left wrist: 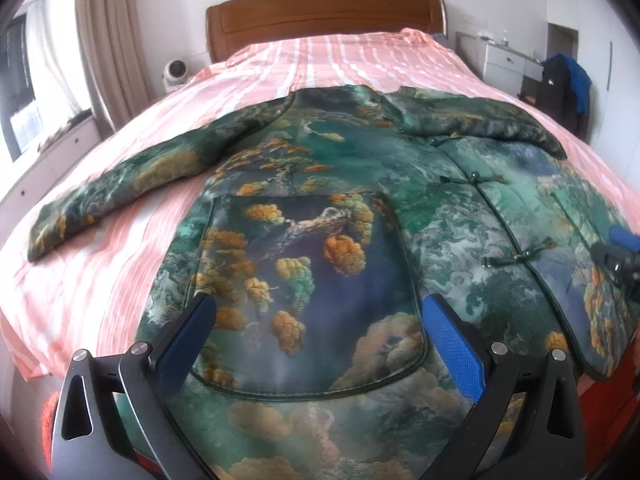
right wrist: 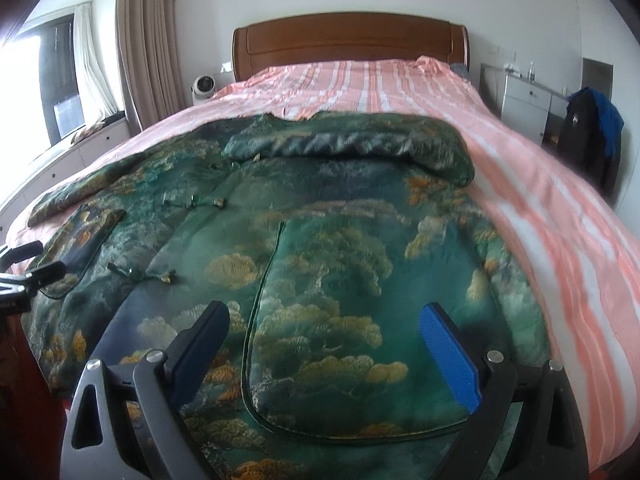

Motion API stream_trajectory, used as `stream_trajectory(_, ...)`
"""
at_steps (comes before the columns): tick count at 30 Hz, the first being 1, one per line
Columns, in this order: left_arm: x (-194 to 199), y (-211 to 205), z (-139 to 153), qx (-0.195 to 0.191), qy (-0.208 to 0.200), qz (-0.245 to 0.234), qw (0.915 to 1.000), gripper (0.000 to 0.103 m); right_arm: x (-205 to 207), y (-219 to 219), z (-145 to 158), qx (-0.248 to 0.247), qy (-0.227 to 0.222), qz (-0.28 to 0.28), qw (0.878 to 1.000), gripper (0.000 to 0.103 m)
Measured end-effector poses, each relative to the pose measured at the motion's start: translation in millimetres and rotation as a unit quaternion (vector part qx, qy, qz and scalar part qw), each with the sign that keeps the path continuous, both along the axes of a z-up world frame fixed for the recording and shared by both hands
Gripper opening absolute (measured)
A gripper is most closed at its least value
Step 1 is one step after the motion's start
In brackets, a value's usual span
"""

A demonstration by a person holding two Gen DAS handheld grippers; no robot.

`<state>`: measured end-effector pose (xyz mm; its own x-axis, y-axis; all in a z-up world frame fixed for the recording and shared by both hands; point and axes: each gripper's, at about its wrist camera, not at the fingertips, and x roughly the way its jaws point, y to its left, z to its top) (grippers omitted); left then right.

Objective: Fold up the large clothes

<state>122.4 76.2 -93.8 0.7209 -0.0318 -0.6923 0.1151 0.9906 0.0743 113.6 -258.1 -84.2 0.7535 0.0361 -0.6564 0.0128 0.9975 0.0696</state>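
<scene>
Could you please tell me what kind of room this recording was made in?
Most likely a home bedroom: a bed with a pink striped sheet and a wooden headboard, curtains by a window, and a white bedside cabinet. A green patterned jacket lies spread on the bed.

Left tool [left wrist: 316,316]: two black fingers with blue textured pads [left wrist: 450,344], spread wide apart, nothing between them, aimed forward and slightly downward. Its tips also show at the left edge of the right wrist view.

Right tool [right wrist: 324,324]: same build, blue pads [right wrist: 450,354], fingers spread wide, nothing gripped, levelled forward. A part of it shows at the right edge of the left wrist view.
</scene>
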Motion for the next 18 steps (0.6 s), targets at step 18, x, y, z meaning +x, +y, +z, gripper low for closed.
stream_trajectory(18,9.2,1.5,13.3,-0.017,0.025,0.005,0.9995,0.103,2.9,2.0,-7.5,0.007,0.024,0.005,1.000,0.096)
